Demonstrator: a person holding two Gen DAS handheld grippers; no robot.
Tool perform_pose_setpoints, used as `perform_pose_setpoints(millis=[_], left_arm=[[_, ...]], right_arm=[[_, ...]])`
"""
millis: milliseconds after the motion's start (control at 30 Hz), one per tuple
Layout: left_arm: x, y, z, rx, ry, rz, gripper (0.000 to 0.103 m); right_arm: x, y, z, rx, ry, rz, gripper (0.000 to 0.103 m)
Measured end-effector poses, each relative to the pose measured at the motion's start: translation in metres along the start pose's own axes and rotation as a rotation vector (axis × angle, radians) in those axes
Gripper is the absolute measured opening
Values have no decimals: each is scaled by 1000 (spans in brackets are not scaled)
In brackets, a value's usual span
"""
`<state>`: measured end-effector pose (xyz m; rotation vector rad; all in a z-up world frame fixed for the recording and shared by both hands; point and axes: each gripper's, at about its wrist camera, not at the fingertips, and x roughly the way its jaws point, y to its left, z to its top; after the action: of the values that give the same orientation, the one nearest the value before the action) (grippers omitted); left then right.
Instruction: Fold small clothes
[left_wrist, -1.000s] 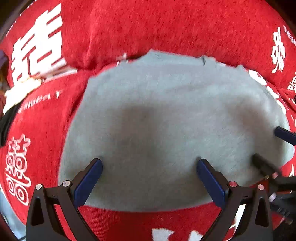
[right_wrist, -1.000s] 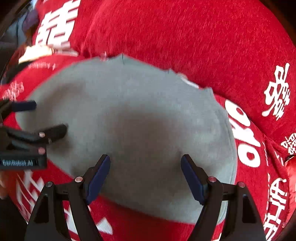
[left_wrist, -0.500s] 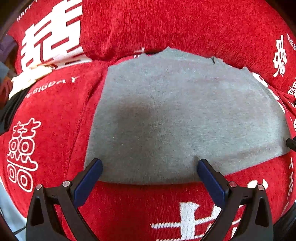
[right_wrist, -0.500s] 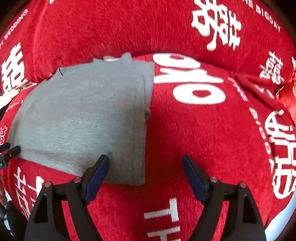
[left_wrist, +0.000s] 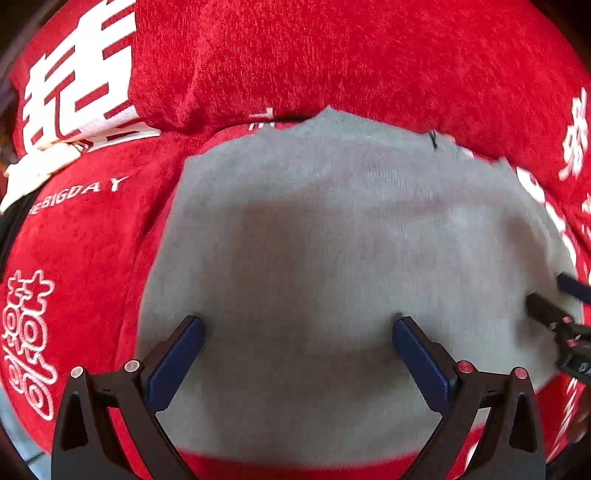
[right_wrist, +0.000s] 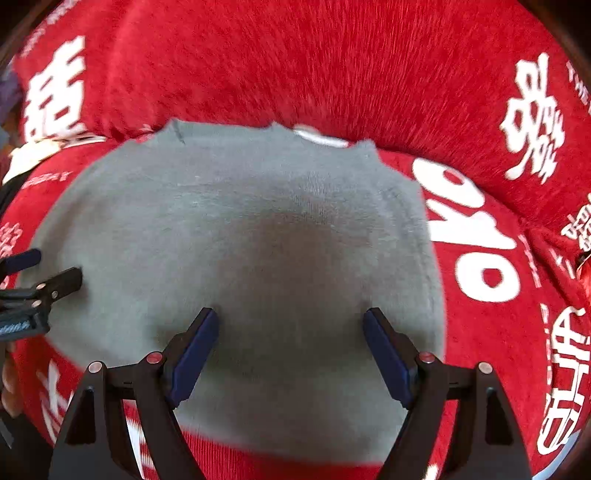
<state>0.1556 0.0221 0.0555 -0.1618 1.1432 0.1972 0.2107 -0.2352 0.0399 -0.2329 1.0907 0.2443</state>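
**Grey cloth flat on the red cover, both grippers over it**

Your grey cloth (left_wrist: 332, 258) lies flat and folded on the red cover (left_wrist: 81, 240), its far edge pushed up against the red cushion (left_wrist: 332, 55) behind. Its long axis runs left to right across both views; the far edge is uneven, with a small dark tag near the top. In the right wrist view the cloth (right_wrist: 240, 240) ends in a stitched hem on its right side, just beside the big white lettering on the cover (right_wrist: 498, 332).

Your left gripper (left_wrist: 297, 332) hangs low over the near half of the cloth with its blue pads (left_wrist: 177, 358) spread wide and nothing between them. Your right gripper (right_wrist: 290, 325) sits the same way over the cloth's right half, pads apart, pinching nothing. Each gripper shows at the edge of the other's view, over the cloth's side margin.

At far left, a white strip (left_wrist: 33, 173) lies on the cover under the cushion.
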Motion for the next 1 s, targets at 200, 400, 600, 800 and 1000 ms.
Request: perform_pose_setpoints(millis=[200,400,600,800,1000], left_arm=[[26,-4,40,-1,26,17,103],[55,-1,77,-27,48,30,103],[70,2,101,-12,62,24,103],[29,60,87,-141,-1,-47,103],[27,142,30,-324,85,-189,79]], right_arm=[[28,-10,40,36,24,0,86],[61,-26,82,97,53,1,92],[91,-38,107,124,80,-20,103],[55,-49,96,221,0,0,102],[9,-33,50,171,-103,-7,102]])
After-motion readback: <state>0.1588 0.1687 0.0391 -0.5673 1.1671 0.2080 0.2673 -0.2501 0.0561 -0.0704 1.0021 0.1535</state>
